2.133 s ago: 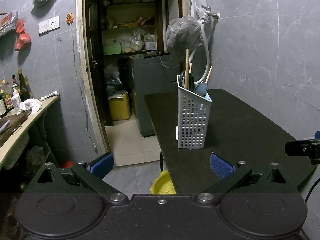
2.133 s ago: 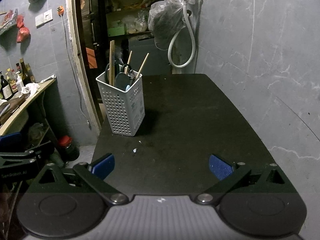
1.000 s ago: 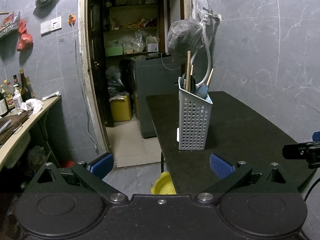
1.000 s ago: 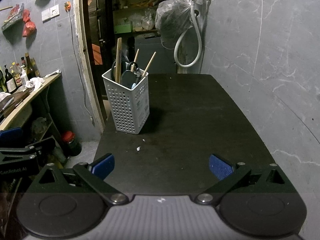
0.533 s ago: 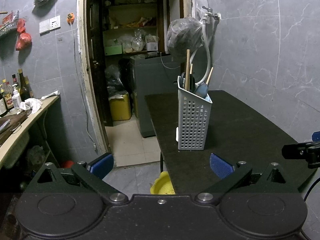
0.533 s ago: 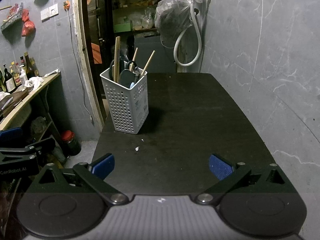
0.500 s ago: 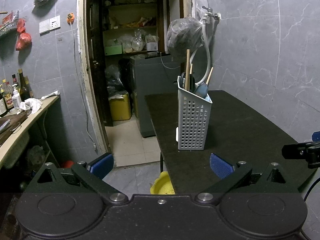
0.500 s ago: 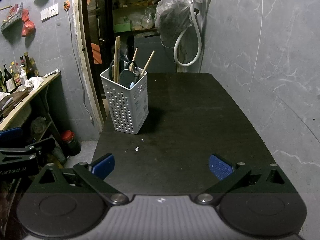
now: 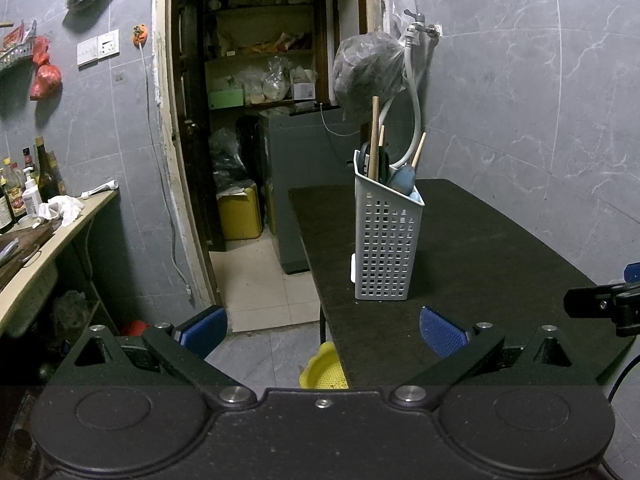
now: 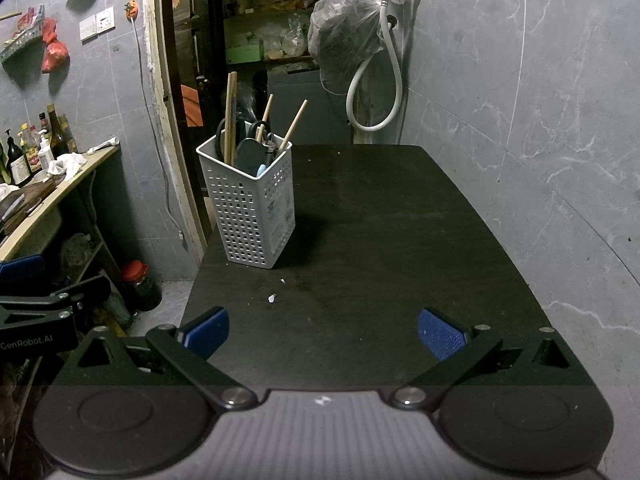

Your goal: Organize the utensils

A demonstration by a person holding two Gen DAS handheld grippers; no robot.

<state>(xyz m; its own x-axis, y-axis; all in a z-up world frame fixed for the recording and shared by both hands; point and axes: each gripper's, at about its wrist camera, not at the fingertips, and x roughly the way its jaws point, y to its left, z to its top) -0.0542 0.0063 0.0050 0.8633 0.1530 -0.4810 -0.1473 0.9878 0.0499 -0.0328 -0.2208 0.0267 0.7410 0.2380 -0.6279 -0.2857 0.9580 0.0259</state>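
White perforated caddy is standing ahead-left of the right gripper, seemingly collecting utensils; both grippers, left gripper included, are gaping wide, empty.

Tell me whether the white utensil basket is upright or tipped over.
Upright: the white utensil basket stands on its base on the black table, wooden handles sticking up from it.

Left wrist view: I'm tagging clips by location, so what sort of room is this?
Probably a modest home kitchen or utility room: sauce bottles on a side counter, a wall tap with hose, and a white utensil basket on a dark table.
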